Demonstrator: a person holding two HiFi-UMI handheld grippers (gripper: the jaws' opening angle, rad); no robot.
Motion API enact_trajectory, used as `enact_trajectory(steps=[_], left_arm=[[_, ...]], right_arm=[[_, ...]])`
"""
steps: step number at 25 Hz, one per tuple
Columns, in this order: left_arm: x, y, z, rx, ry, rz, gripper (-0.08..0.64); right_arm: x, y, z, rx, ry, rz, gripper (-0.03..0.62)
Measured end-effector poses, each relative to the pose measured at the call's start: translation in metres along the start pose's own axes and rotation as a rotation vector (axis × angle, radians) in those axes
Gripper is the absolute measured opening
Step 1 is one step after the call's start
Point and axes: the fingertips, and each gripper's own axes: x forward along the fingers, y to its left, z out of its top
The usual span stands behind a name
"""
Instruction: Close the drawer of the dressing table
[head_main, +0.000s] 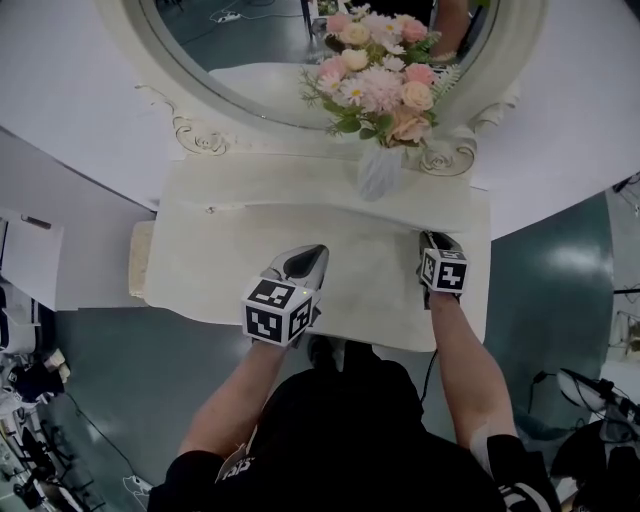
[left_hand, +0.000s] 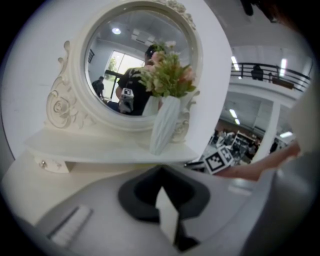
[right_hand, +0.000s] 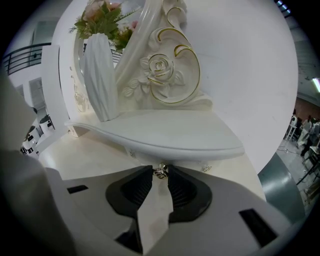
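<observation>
The cream dressing table (head_main: 250, 250) has a raised shelf (right_hand: 165, 132) under its round mirror (head_main: 270, 50). A small metal drawer knob (right_hand: 160, 172) pokes out just beneath the shelf's edge. My right gripper (right_hand: 160, 176) is shut on this knob, one ribbed black pad on each side. The shelf hides how far the drawer stands out. In the head view the right gripper (head_main: 432, 238) points at the shelf's right end. My left gripper (head_main: 318, 252) hovers over the middle of the table top, shut, with nothing in it (left_hand: 161, 170).
A white ribbed vase (head_main: 380, 170) of pink flowers (head_main: 380, 75) stands on the shelf just left of the right gripper. Another drawer knob (left_hand: 42, 163) shows under the shelf's left end. Grey floor surrounds the table, with cables and gear at the far left and right.
</observation>
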Motion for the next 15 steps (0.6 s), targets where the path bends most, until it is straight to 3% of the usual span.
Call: enact_trajectory(steps=[4,15], left_arm=[[-0.004,0.009,0.004,-0.009,-0.018,0.019,0.009],[-0.02,0.011,0.016,0.008,-0.068,0.01,0.009]], right_arm=[[0.002,-0.001,0.0,-0.002,-0.018,-0.003,0.092],[-0.032,-0.01,-0.013,0.102,-0.047,0.019,0.103]])
